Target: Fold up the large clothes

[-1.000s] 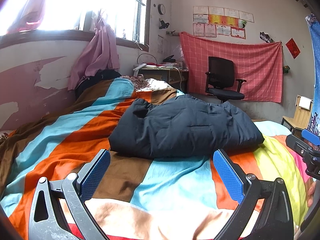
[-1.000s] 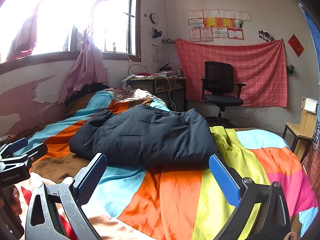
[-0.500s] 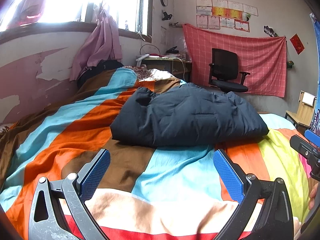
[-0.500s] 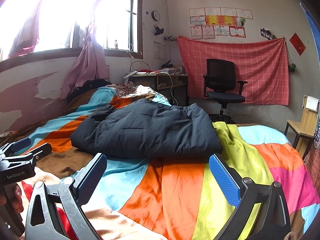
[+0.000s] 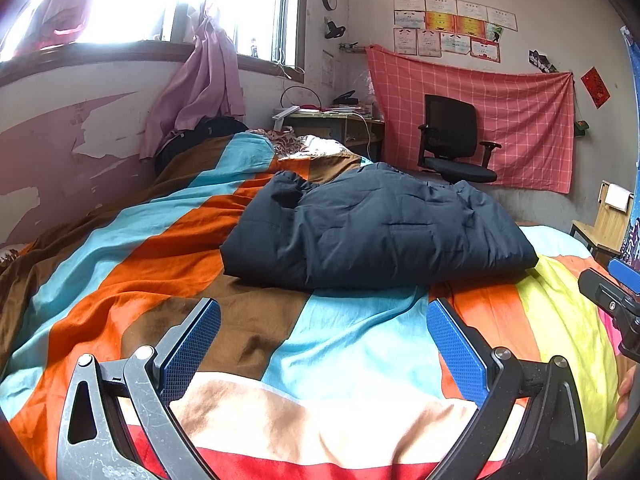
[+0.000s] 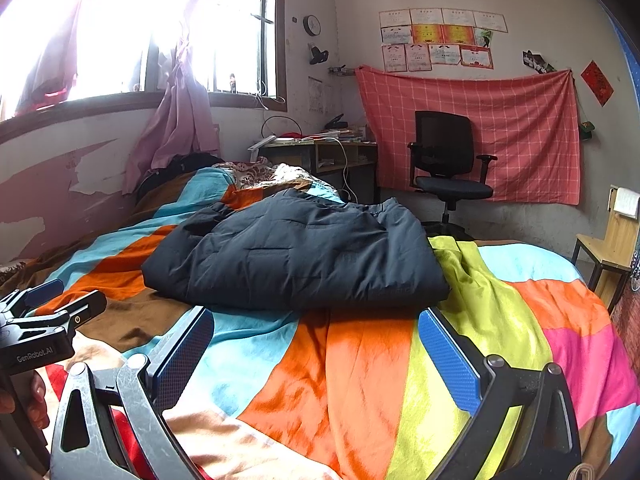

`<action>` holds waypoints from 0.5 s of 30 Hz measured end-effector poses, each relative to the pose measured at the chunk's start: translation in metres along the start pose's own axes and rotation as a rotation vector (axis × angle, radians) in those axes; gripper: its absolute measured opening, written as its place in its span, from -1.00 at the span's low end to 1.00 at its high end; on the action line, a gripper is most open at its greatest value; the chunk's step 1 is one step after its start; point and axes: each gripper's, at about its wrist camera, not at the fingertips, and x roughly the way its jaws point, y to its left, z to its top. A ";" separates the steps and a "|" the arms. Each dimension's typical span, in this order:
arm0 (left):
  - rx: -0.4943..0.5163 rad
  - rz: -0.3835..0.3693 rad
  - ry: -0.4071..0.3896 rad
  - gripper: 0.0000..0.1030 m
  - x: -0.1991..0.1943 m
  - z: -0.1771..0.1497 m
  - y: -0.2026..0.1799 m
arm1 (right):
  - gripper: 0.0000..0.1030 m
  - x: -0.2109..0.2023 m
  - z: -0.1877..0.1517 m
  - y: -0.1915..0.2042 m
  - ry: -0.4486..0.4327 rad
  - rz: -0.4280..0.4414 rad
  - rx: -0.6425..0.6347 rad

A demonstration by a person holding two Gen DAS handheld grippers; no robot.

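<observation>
Nearest the cameras, the left tool [image 5: 323, 344] and the right tool [image 6: 316, 344] both stand released, blue pads spread wide and nothing between them, held low over the near part of the bed [image 5: 348, 332]. Each is apart from the garment. Beyond them the dark padded jacket [image 5: 376, 228] lies on the bed's striped cover [image 6: 360, 360] as a thick, already doubled bundle, its near fold facing the tools.

The risk, by judgement, lies in that bulk: puffy layers may spring back open if left as they are, and a pinch taken on the top layer alone would peel the fold apart. The loose, slippery-looking cover could also be caught with the jacket and dragged up in wrinkles.

Farther off, an office chair [image 6: 448, 160] stands before a red checked cloth [image 6: 500, 120] on the wall, a cluttered desk [image 6: 320, 152] sits by the bright window [image 6: 224, 40], and a wooden stool [image 6: 608, 248] is at the right.
</observation>
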 end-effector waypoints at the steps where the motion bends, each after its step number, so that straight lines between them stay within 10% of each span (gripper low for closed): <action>1: -0.002 -0.001 0.000 0.96 0.000 0.000 0.000 | 1.00 0.000 0.000 0.000 0.000 -0.001 0.000; 15: 0.004 -0.002 -0.003 0.96 -0.001 0.000 -0.001 | 1.00 0.000 0.000 -0.001 -0.001 0.001 0.003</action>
